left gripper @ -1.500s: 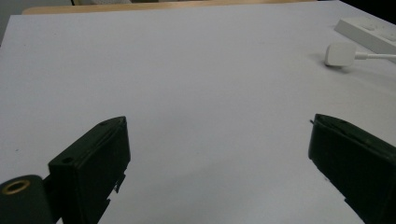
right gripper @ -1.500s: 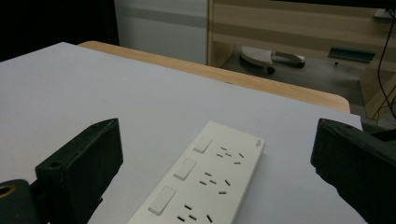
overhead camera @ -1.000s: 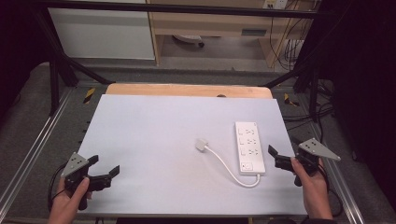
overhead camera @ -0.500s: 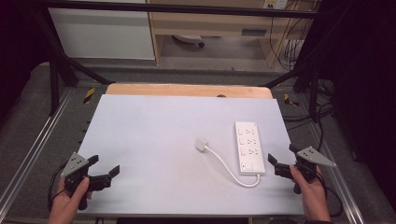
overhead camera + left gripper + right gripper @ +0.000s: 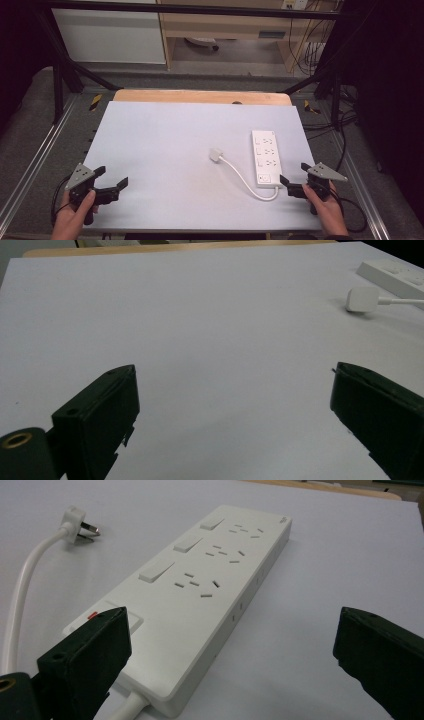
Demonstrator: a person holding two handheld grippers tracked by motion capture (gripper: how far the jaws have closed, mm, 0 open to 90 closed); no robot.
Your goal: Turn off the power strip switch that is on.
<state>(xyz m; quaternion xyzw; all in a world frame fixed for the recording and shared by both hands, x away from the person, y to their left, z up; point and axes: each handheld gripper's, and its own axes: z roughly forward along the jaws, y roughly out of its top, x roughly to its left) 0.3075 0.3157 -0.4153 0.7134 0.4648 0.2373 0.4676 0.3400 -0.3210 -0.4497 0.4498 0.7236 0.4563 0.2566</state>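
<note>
A white power strip [image 5: 265, 157] with three sockets and switches lies flat on the right of the white table top [image 5: 165, 145]. Its white cable [image 5: 245, 181] loops from the near end to a plug [image 5: 216, 154] lying left of it. My right gripper [image 5: 294, 174] is open just off the strip's near right corner, holding nothing. In the right gripper view the strip [image 5: 220, 585] lies between and ahead of the spread jaws, with the plug [image 5: 75, 522] at far left. My left gripper [image 5: 111, 177] is open and unloaded at the near left corner; its view shows the plug [image 5: 364, 299] far right.
A wooden strip [image 5: 200, 96] borders the table's far edge. Metal rails [image 5: 35, 165] run along both sides, with dark frame posts behind. Loose cables [image 5: 345, 150] hang off the right side. Shelving stands beyond the table.
My right gripper has drifted toward the near edge and slightly left, staying open. The left gripper, strip and plug have not moved.
</note>
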